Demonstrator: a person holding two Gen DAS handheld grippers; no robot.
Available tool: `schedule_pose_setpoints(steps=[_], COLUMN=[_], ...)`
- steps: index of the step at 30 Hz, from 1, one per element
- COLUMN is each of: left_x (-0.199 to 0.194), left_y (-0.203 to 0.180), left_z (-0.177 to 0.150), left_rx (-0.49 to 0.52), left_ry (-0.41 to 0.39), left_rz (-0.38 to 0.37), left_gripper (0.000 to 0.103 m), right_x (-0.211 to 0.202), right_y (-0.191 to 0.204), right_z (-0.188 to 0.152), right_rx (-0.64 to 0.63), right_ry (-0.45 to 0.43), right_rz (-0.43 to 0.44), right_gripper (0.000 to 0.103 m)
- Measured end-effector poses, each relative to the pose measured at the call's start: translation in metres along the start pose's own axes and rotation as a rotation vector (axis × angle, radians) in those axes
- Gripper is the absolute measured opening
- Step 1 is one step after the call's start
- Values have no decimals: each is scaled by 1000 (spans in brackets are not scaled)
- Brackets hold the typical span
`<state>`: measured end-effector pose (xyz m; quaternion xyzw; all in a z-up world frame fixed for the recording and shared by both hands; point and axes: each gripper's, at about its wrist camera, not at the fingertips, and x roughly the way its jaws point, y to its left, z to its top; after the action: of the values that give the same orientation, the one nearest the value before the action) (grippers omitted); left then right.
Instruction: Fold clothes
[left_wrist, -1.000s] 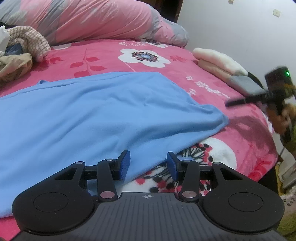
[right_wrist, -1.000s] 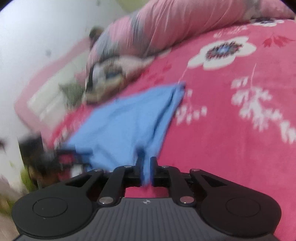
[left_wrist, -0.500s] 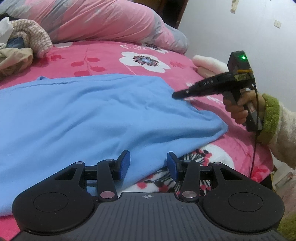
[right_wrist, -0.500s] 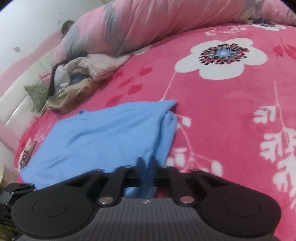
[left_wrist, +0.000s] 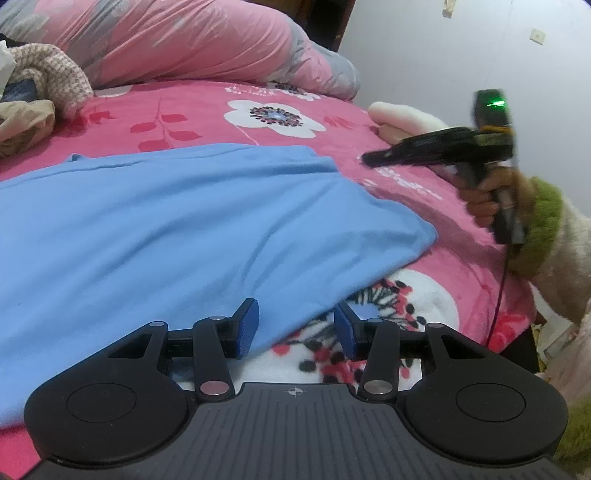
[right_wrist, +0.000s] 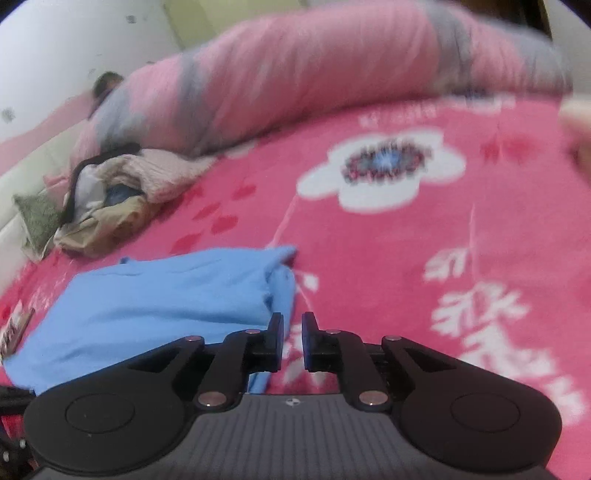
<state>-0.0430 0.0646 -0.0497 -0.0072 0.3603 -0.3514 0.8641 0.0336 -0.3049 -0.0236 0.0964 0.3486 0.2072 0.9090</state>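
Shirt (left_wrist: 177, 236) spread flat across bed (left_wrist: 207, 110) for folding. Left gripper (left_wrist: 295, 328) agape over near hem, unclenched. Right gripper (right_wrist: 292, 334) just parted, empty, off the fold.

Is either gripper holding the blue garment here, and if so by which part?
Neither. The right gripper has just opened off the blue garment, nothing between its fingers. The left gripper hangs open over its near edge.

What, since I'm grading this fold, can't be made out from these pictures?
- Left wrist view: the blue garment runs off the left edge and behind the left gripper; its full outline is unknown.
- Right wrist view: blur smears its folded edge; layers cannot be counted.
- Clothes pile: pieces overlap, blurred; cannot tell them apart.
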Motion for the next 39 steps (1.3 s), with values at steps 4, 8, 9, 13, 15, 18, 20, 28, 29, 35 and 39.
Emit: schedule_pose_setpoints(steps=[4,8,9,13,15,18,20,28,29,35,39], left_x=[-8,-27,-36,-80,-98,-114,-122,-132,-132,-132,-133], left_y=[-5,-6,-6,8,23,51,73,95,96,88,81], left_z=[-7,-16,-20,-40,-48,-53,-57,-55,-56,-54,-51], left_rx=[-31,-121,-140,-241,-315,-477,-635,-755,-757,-689,-627], left_ry=[-6,-32,-45,-111,-140,-192,-235,-342,-346,-346,-336], left_rz=[6,32,52,150,191,251,255,312,310,354,434], left_gripper=[45,45,45,45,45,45,45,45,44,44,44], right_x=[-24,-11,-11,-39,-47,-41,-26,10,1,-6,47], right_y=[44,70,73,76,84,103,117,132,131,164,196], right_z=[-21,-64,-75,-78,-70,-56,-50,-77,-78,-52,-48], right_rx=[-150,-287,-322,-362,-365,-340,-308,-352,-356,-352,-398], right_ry=[23,185,205,239,197,89,56,304,340,265,272], right_rz=[104,86,70,18,1,28,68,-8,-25,-2,55], right_gripper=[11,11,11,11,11,11,11,11,11,12,11])
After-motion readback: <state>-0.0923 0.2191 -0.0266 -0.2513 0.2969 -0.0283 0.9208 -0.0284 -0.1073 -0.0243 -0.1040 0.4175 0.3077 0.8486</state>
